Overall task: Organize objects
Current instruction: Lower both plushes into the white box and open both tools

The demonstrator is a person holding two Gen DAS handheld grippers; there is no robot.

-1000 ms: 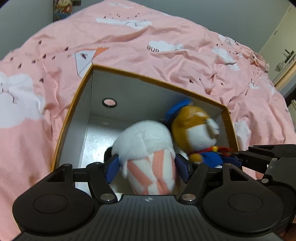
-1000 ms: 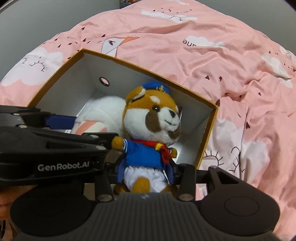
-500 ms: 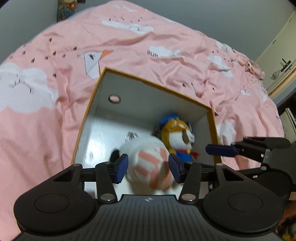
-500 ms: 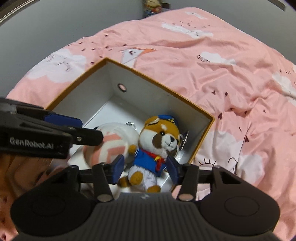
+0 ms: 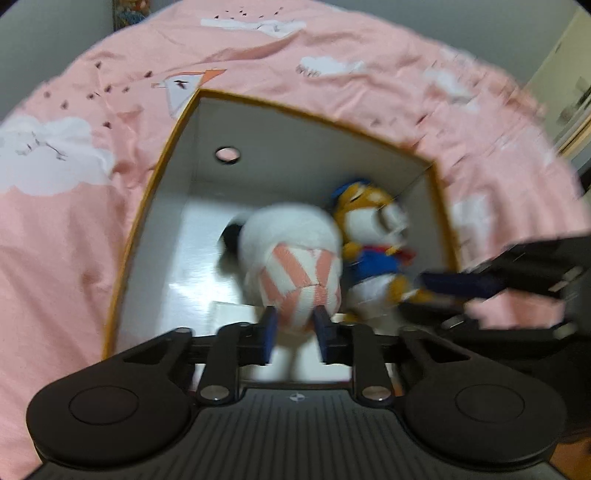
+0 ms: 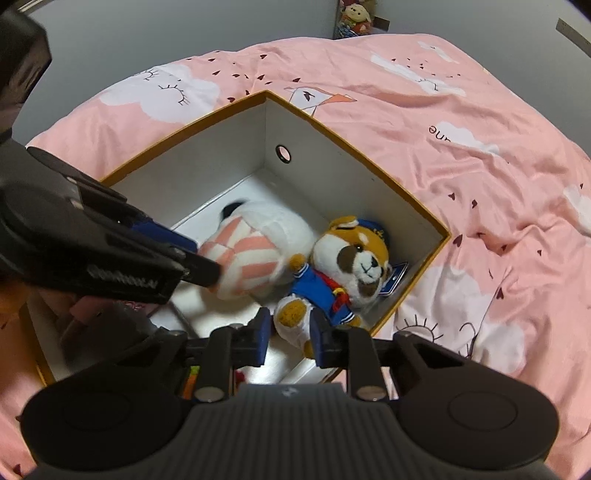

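An open white box with an orange rim sits on the bed. Inside lie a white plush with a pink-striped body and a fox plush in a blue sailor suit, side by side. My left gripper is closing, its narrow jaws pinching the striped plush's lower end. My right gripper is closing too, with the fox's foot filling the gap between its pads. The left wrist view is blurred.
The pink duvet with white clouds surrounds the box on all sides. A blue tag lies beside the fox near the box's right wall. Soft toys stand on a shelf at the back. A round hole pierces the far wall.
Both grippers drew back and up from the box. Their jaws went from wide around the toys' bodies to narrow at the toys' lower ends. The fox now lies tilted.
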